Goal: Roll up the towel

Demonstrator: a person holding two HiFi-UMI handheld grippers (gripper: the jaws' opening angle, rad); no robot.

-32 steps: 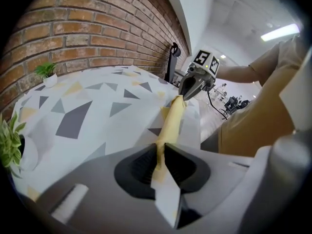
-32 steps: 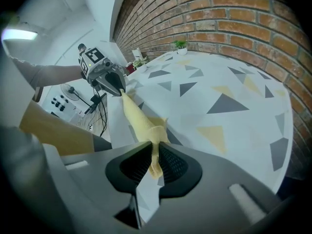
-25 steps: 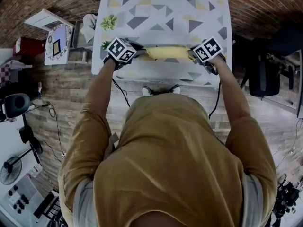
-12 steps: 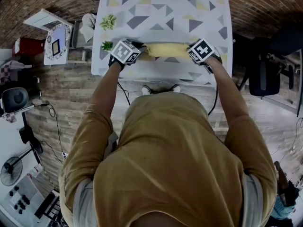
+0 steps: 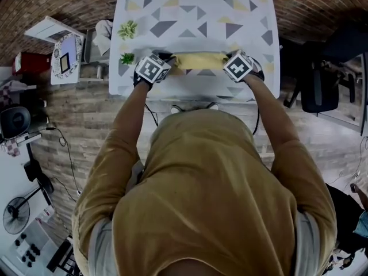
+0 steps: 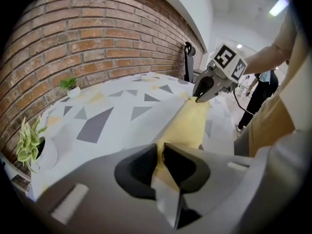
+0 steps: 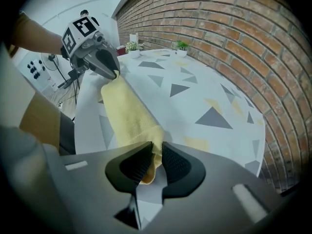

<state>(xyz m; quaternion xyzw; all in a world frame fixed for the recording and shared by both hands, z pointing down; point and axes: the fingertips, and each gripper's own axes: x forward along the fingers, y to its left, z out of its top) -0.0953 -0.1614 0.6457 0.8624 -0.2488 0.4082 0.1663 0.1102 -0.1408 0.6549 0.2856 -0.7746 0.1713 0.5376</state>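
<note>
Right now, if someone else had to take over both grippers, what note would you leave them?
Left gripper: shut on the left end of the towel.
Right gripper: shut on its right end.
Towel: a long, narrow yellow strip across the near part of the table, held between the two grippers.
Done: the towel is gathered narrow and seems partly rolled; the number of turns cannot be told.
Left: probably finish the roll, then let go.

Far half of table (image 5: 201,16) was found bare; potted plants (image 5: 127,29) were noted along L edge, brick wall (image 6: 97,38) just behind.
</note>
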